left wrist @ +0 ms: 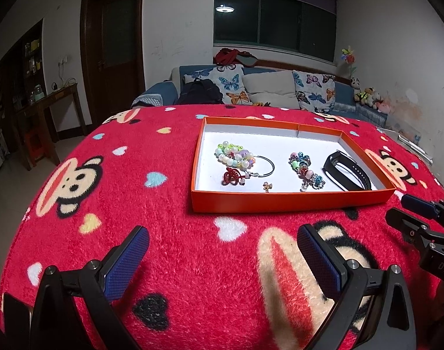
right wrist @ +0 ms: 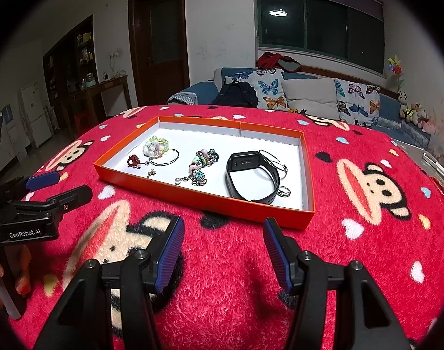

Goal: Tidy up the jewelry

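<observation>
An orange tray [left wrist: 280, 202] [right wrist: 192, 197] with a white floor lies on the red blanket. In it are a pastel bead bracelet with a wire hoop [left wrist: 236, 156] [right wrist: 156, 147], a red charm [left wrist: 230, 176] [right wrist: 133, 161], a small gold charm [left wrist: 267, 186] [right wrist: 151, 173], a multicolour bead bracelet [left wrist: 305, 166] [right wrist: 201, 164], a black smart band [left wrist: 347, 170] [right wrist: 251, 175] and silver rings [right wrist: 283, 191]. My left gripper [left wrist: 222, 245] [right wrist: 58, 186] is open and empty, short of the tray's near wall. My right gripper [right wrist: 223, 240] [left wrist: 402, 207] is open and empty, also short of the tray.
The table is covered by a red fleece blanket with monkey faces [left wrist: 76, 180] [right wrist: 376, 186]. Behind it stands a blue sofa with butterfly cushions [left wrist: 230, 83] [right wrist: 268, 87]. A wooden side table [left wrist: 55, 99] and a door [left wrist: 113, 43] are at the left.
</observation>
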Action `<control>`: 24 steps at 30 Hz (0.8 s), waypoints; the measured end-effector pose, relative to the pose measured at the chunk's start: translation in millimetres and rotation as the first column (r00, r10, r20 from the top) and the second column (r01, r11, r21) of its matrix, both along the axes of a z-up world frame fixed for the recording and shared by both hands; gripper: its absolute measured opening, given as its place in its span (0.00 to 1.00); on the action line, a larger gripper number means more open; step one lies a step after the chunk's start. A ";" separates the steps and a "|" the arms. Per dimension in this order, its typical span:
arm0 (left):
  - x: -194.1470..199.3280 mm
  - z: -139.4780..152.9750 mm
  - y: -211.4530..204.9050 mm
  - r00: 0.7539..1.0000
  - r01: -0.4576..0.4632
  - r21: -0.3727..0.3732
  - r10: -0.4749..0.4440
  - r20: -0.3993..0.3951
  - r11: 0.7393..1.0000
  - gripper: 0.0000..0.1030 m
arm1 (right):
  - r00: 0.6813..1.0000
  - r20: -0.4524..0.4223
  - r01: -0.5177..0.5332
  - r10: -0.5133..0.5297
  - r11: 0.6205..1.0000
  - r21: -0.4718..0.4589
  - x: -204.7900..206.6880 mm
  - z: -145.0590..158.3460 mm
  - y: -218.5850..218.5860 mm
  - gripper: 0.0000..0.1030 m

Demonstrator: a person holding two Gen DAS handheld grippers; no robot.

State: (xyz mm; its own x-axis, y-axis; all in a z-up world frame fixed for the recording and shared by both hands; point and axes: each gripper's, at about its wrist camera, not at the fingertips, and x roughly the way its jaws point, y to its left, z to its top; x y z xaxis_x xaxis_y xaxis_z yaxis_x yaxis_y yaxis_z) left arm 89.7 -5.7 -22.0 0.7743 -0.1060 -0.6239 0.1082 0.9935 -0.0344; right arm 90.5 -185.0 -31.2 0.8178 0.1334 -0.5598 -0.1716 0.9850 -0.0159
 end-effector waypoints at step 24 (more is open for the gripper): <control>0.3 -0.6 1.6 1.000 -0.002 -0.003 0.002 0.000 1.000 1.00 | 1.000 -0.003 0.003 -0.003 1.000 0.007 0.8 -1.0 -2.0 0.60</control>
